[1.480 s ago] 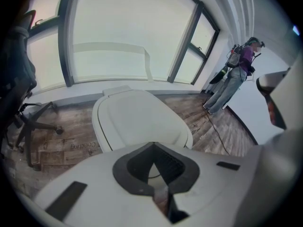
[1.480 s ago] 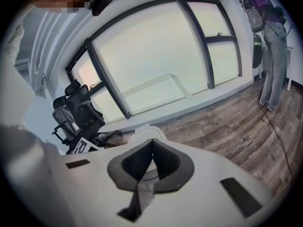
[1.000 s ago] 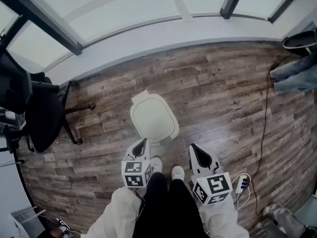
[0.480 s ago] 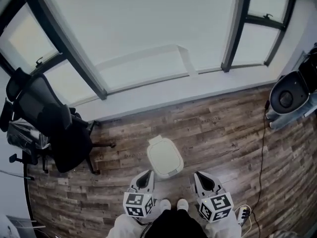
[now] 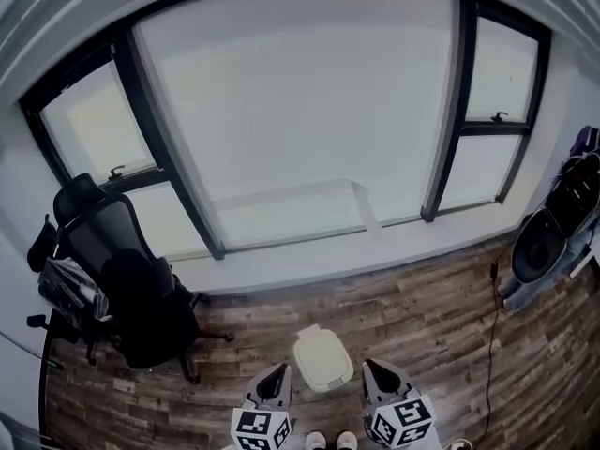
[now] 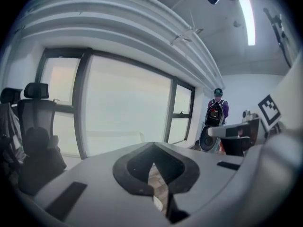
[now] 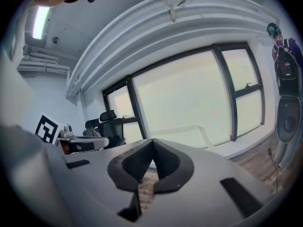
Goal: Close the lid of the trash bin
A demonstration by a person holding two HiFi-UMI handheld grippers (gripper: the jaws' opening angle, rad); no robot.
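The white trash bin [image 5: 322,359] stands on the wood floor with its lid down flat. Low in the head view, my left gripper [image 5: 277,375] hangs just left of the bin and my right gripper [image 5: 374,373] just right of it; neither touches it. In the left gripper view the left gripper [image 6: 152,151] has its jaws met at the tips, with floor and a sliver of white showing through the gap below. The right gripper [image 7: 152,145] is likewise shut on nothing, pointing towards the window.
A black office chair [image 5: 122,289] stands at the left by the large window [image 5: 300,111]. At the right are a round black device [image 5: 539,247], a cable [image 5: 490,326] on the floor and a person with a backpack [image 6: 217,115].
The head view has swung upward: the window now fills most of it and the bin has shrunk towards the bottom edge. Both grippers stay beside the bin, shut.
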